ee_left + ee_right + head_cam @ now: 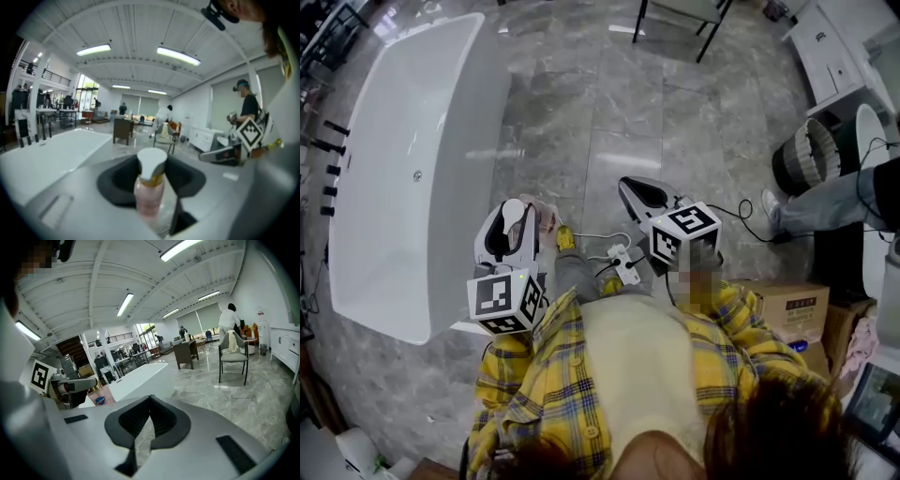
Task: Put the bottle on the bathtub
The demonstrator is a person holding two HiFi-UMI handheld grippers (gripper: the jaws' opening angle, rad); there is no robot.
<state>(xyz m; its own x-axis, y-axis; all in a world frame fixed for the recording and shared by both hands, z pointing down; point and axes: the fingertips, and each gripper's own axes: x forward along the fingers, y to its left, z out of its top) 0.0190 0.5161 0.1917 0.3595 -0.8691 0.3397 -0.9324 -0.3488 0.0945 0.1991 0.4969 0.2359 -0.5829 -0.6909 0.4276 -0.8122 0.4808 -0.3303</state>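
Observation:
My left gripper (pixel 514 228) is shut on a pale pink bottle (pixel 150 190) with a white cap and gold collar, held upright between the jaws. In the head view the bottle (pixel 546 217) peeks out just right of that gripper. The white bathtub (pixel 403 169) stretches along the left, its near rim a short way left of the left gripper. The tub (pixel 47 154) also shows at the left of the left gripper view. My right gripper (pixel 639 194) is held beside the left one, shut with nothing between its jaws (pixel 147 427).
A white power strip (pixel 623 258) and cables lie on the grey marble floor between the grippers. A cardboard box (pixel 792 309) and another person's leg (pixel 825 206) are at the right. A chair (pixel 684 19) stands at the far side.

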